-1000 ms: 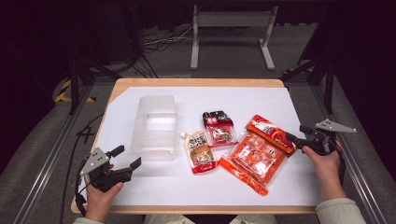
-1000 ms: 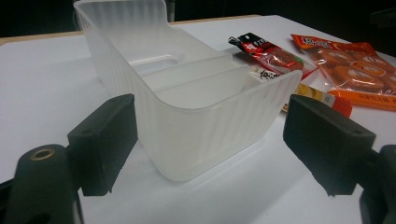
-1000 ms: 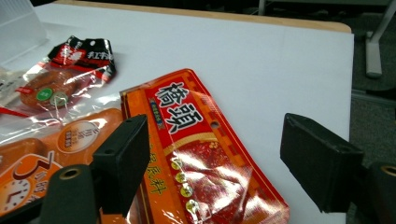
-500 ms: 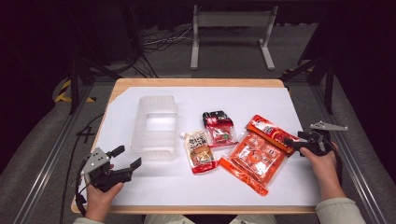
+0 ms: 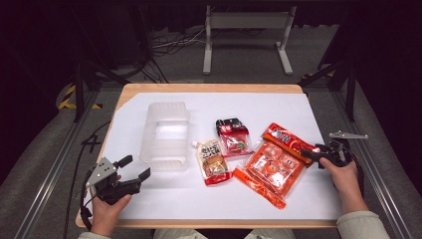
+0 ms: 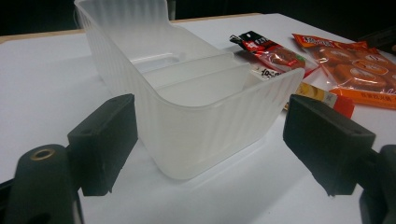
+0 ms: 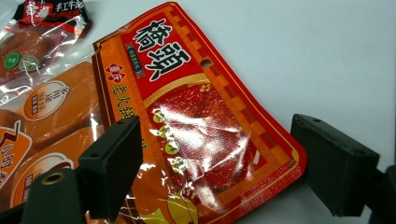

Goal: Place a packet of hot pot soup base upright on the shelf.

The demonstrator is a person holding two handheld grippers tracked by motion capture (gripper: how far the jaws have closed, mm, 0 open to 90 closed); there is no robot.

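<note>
The red snack packet lay flat on the white table cover at the right, its lower end cut off by the bottom edge of the right gripper view and its left edge overlapping the large orange packet. The right gripper sat just at the red packet's end, jaws spread to either side of it and not pinching it. A black-topped packet and a spouted pouch lay to the left, the pouch partly hidden behind the clear plastic bin in the left gripper view. That bin held nothing. The left gripper faced its near end with jaws wide apart, holding nothing.
</note>
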